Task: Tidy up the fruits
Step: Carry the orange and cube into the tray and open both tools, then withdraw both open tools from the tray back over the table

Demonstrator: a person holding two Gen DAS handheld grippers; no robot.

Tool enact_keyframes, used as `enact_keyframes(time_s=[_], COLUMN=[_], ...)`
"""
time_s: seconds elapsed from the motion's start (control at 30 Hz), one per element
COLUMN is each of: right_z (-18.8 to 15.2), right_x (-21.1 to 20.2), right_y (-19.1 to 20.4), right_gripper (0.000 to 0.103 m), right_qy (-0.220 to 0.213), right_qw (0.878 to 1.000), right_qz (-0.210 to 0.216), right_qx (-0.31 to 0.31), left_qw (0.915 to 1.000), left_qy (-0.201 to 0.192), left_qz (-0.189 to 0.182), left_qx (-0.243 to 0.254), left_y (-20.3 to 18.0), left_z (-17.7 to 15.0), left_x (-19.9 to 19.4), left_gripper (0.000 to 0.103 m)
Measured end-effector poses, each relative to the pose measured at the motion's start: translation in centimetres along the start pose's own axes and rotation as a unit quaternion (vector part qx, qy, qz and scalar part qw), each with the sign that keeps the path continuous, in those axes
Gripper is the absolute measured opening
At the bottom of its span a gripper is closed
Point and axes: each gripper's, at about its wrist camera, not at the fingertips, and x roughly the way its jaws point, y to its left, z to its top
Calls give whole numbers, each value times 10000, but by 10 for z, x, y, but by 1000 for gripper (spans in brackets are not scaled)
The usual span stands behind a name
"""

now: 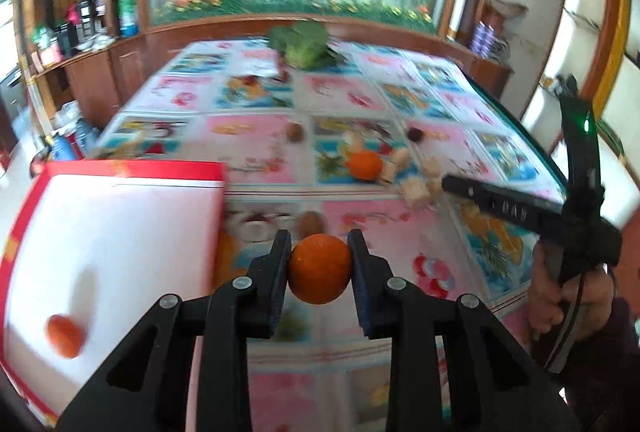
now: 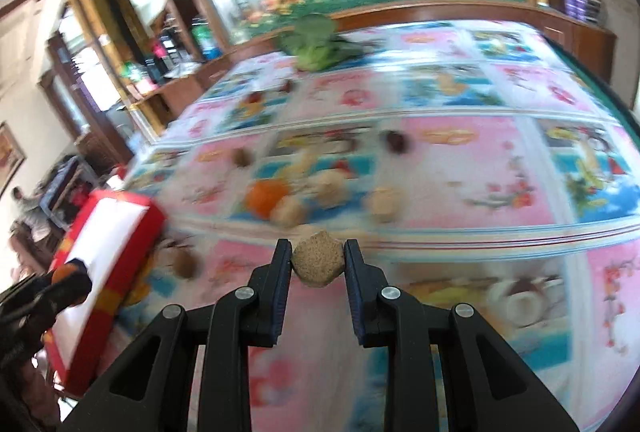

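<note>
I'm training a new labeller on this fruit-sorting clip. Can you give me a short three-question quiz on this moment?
1. True or false: the left gripper is shut on an orange.
2. What does the right gripper hold? A) a lumpy tan piece B) a green vegetable C) nothing
3. How many oranges lie inside the red box?

Key:
1. True; the pads press its sides.
2. A, the tan piece.
3. One, near the box's near end. Another orange sits out on the tablecloth.
</note>
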Motion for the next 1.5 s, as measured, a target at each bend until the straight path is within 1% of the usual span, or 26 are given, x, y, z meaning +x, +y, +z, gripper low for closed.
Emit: enact_keyframes(time_s=[0.03,0.07,0.1,0.17,0.27,0.33,0.43,0.53,0.67,0.87,0.97,1.03,1.13,1.17,1.23,1.27,1.37,1.43,1.5], right_z=[-1,-2,-3,-4,-4,-4,-4,-6,-13,-26,-30,-30,-30,-29,-27,-25,-20,-17,-13], right_x=[2,6,9,16,26,35,52,69,96,99,103,99,94,91,89,84,74,69,61], right_y=[9,26,36,72,114,144,172,185,202,221,226,226,224,222,220,215,204,192,177], right_gripper=[25,25,25,25,25,25,25,25,25,25,26,27,38,39,39,39,39,39,39], right_qy=[28,65,79,135,234,285,419,607,1009,1178,1282,1242,1279,1210,1078,982,789,703,602], right_qw=[9999,9993,9989,9962,9911,9873,9834,9816,9781,9735,9719,9723,9714,9721,9734,9746,9780,9804,9834], right_qz=[142,347,431,725,1009,1084,1144,1131,1098,1134,1079,1063,1164,1229,1291,1327,1313,1255,1206], right_qx=[-18,-108,-180,-465,-835,-1126,-1347,-1412,-1452,-1598,-1651,-1672,-1624,-1588,-1553,-1513,-1417,-1349,-1218], left_qw=[9999,9996,9992,9974,9935,9911,9856,9821,9776,9728,9710,9702,9686,9680,9667,9661,9659,9685,9722], left_qy=[-35,-68,-79,-110,-154,-185,-232,-281,-265,-218,-150,-84,50,74,92,21,-174,-269,-306], left_qz=[79,206,307,569,908,1042,1327,1405,1512,1613,1674,1717,1731,1735,1769,1797,1927,1858,1778], left_qx=[-65,-156,-234,-421,-669,-802,-1023,-1222,-1440,-1646,-1701,-1707,-1783,-1811,-1845,-1853,-1720,-1634,-1492], left_y=[9,22,32,55,87,105,132,151,174,195,201,203,207,208,208,207,198,189,178], left_z=[-1,-4,-6,-13,-21,-24,-30,-35,-41,-54,-57,-60,-64,-64,-65,-65,-60,-56,-52], left_x=[-6,-13,-17,-26,-36,-40,-44,-46,-44,-46,-44,-42,-38,-37,-38,-42,-52,-56,-57], left_gripper=[31,31,31,31,31,31,31,31,31,31,31,31,32,35,58,61,65,72,72])
